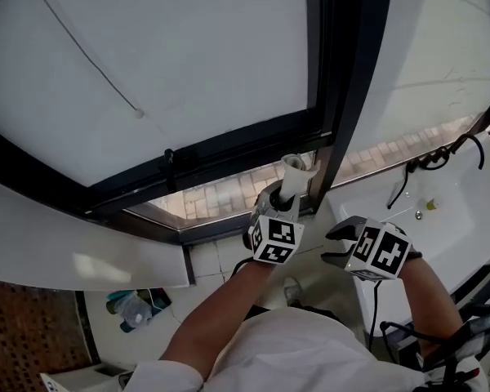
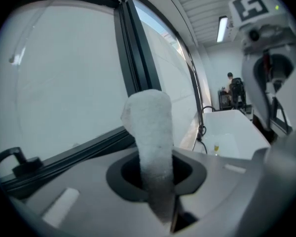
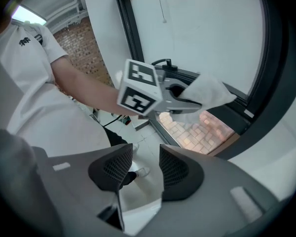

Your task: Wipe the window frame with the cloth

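My left gripper (image 1: 287,188) is shut on a white cloth (image 1: 295,170), which sticks up in a roll from its jaws. The cloth's tip is at the dark window frame (image 1: 229,149), where the lower rail meets the upright bar (image 1: 347,80); whether it touches I cannot tell. In the left gripper view the cloth (image 2: 150,132) rises from the closed jaws of the left gripper (image 2: 155,174) in front of the frame (image 2: 133,58). My right gripper (image 1: 333,245) hangs just right of it, open and empty. Its own view shows the right gripper (image 3: 140,169) facing the left gripper (image 3: 187,100) and cloth (image 3: 207,95).
A black window handle (image 1: 170,166) sits on the lower rail at left. A white basin (image 1: 441,211) with a black cable (image 1: 429,162) lies at right. Bottles (image 1: 135,309) stand on the floor below a white ledge (image 1: 65,251). A person (image 2: 235,90) is far off.
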### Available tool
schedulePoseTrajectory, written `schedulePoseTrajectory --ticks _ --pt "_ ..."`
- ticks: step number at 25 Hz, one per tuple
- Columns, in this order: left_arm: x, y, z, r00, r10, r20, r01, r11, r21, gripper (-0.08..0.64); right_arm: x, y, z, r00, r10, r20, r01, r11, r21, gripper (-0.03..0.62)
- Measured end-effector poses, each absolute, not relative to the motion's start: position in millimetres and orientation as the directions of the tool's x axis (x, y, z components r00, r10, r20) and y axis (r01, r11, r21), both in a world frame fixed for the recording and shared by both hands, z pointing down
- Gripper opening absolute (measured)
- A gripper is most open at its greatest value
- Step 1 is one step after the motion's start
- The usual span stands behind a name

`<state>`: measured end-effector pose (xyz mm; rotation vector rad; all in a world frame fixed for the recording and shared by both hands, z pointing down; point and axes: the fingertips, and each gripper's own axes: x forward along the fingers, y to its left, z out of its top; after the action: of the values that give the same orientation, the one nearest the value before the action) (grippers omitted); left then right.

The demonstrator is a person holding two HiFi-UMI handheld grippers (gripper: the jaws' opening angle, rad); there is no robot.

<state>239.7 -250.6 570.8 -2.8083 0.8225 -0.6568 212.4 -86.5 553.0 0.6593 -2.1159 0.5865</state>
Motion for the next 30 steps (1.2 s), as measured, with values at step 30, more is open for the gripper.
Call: schedulePoseTrajectory --ticks 30 --pt "-201 -91 454 0.734 -0.426 0.528 -0.396 -0.901 -0.176 0.092 -19 -19 459 -0.530 -0.581 0.618 -0.839 0.466 -0.281 0.175"
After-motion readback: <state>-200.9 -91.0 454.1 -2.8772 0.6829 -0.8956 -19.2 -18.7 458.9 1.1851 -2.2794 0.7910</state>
